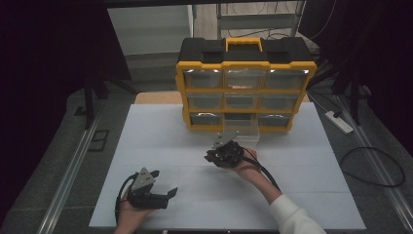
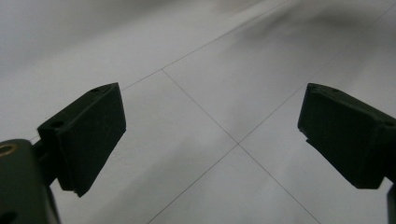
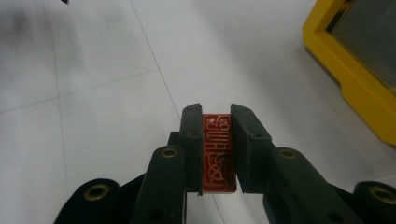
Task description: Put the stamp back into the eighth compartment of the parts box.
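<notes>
Overhead, white gridded tabletop (image 1: 160, 141) amid dim grey floor (image 1: 39, 170), yellow drawer organizer (image 1: 245, 83) behind.

My left gripper (image 2: 212, 140) rests low near me, jaws spread wide; my right gripper (image 3: 217, 149), arm extended forward, has its jaws clamped tight.

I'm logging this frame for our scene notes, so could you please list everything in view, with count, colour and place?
Drawer organiser: one, yellow frame, black top, nine clear drawers; far edge of table.
Pulled-out drawer: one, clear; bottom row, middle.
Seal stamp: one, red, carved face; clamped between the right gripper's jaws.
Table: one, white.
Power strip: one, white; floor, right.
Left gripper: black, open, near left of table.
Right gripper: black, before the organiser.
Hands: two, holding the grippers.
</notes>
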A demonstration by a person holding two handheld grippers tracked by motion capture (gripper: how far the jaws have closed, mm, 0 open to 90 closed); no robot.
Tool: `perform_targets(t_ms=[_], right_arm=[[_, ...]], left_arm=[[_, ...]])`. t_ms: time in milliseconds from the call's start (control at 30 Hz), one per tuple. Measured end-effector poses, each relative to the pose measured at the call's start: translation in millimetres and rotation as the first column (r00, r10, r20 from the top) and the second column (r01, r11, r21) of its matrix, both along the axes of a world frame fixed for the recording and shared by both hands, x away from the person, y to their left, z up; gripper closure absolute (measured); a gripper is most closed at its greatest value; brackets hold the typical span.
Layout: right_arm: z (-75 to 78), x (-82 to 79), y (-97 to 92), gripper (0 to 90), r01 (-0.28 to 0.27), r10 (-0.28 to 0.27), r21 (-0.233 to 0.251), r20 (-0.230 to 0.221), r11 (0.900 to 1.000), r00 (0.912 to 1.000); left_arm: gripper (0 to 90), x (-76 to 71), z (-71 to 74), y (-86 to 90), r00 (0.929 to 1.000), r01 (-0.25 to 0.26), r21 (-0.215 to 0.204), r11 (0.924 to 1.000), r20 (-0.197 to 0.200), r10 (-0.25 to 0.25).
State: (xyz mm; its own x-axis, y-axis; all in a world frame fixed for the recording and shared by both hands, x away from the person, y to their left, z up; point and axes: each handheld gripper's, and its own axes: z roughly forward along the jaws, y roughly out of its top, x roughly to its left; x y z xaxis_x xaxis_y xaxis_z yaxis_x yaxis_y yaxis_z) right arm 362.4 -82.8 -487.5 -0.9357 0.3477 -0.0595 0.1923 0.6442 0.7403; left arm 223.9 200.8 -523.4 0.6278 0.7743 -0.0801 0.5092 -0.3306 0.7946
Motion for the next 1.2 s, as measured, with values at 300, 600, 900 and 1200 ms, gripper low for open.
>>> perform_targets(t_ms=[300,600,900,1200], right_arm=[[10.5,-4.4,-3.2,75.6,-0.005,0.005,0.036,0.011,0.9994,0.9999],[22.7,-7.2,-9.4,75.5,-0.006,0.004,0.081,0.021,0.9967,0.9998],[35.9,-9.9,-15.1,75.5,-0.018,0.015,0.116,0.028,0.9931,0.9995],[48.3,-11.0,-22.1,75.5,-0.005,-0.001,0.148,0.042,0.989,0.9991]], left_arm=[[7.7,-0.1,0.2,0.3,1.0,0.0,-0.003,1.0,0.002,0.0],[7.8,0.2,0.1,0.4,1.0,-0.002,-0.002,1.0,0.002,0.002],[7.8,0.2,0.0,0.3,1.0,-0.001,0.0,1.0,0.002,0.001],[7.8,0.1,0.0,0.5,1.0,0.0,0.002,1.0,0.005,0.0]])
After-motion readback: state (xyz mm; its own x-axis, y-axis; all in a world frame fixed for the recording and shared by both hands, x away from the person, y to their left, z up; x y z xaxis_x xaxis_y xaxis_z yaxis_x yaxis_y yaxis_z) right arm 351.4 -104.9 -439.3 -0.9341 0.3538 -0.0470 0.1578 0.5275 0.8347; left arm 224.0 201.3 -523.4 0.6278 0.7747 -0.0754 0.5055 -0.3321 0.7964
